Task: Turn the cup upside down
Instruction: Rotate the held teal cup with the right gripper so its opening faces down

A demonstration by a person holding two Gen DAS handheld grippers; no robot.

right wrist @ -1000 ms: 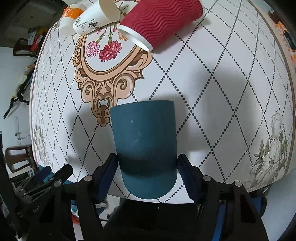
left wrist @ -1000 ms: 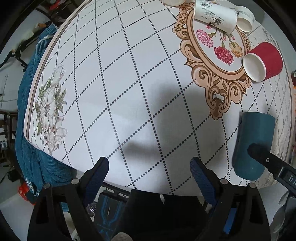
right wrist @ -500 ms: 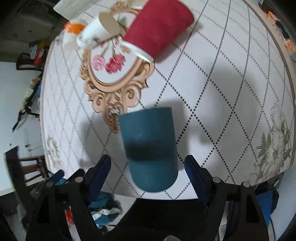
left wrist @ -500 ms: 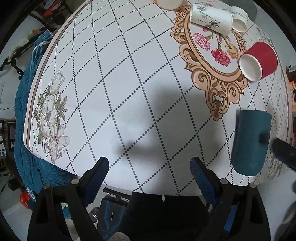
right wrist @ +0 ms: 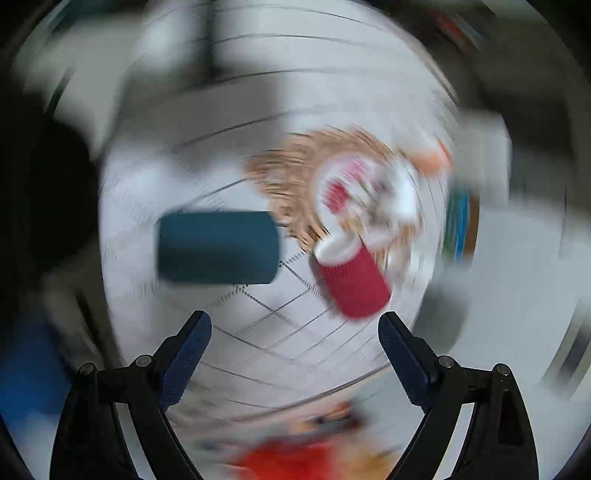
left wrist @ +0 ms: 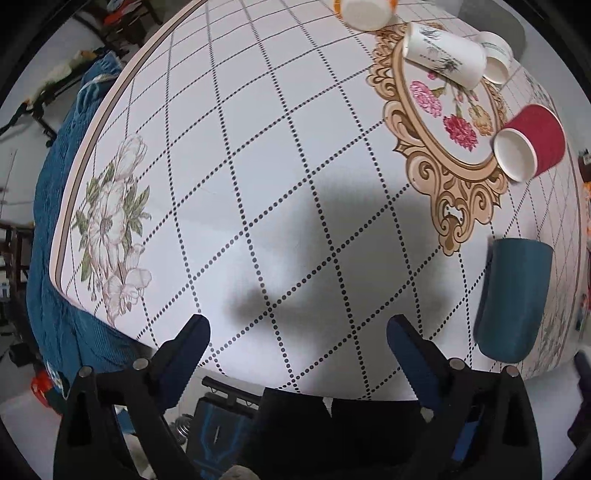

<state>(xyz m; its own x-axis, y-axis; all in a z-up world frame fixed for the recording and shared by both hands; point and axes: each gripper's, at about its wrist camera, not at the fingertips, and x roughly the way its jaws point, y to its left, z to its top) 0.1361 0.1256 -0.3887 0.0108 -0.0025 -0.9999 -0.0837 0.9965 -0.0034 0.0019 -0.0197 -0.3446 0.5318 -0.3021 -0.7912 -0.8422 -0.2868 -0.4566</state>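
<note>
A dark teal cup (left wrist: 511,302) stands upside down near the table's front right edge; it also shows in the blurred right wrist view (right wrist: 218,246). A red ribbed cup (left wrist: 532,142) lies on its side, white mouth toward me, also in the right wrist view (right wrist: 352,282). My left gripper (left wrist: 295,343) is open and empty above the front edge. My right gripper (right wrist: 294,339) is open and empty, high above the table and apart from both cups.
A white printed cup (left wrist: 443,55) lies on its side on the floral medallion, with a small white cup (left wrist: 496,66) behind it and an orange-rimmed cup (left wrist: 364,11) at the far edge. A blue cloth (left wrist: 55,221) hangs off the table's left side.
My right gripper has let go of the teal cup, pulled back and up, and is swinging fast, blurring its view. The teal cup stays standing. My left gripper drifted slightly back.
</note>
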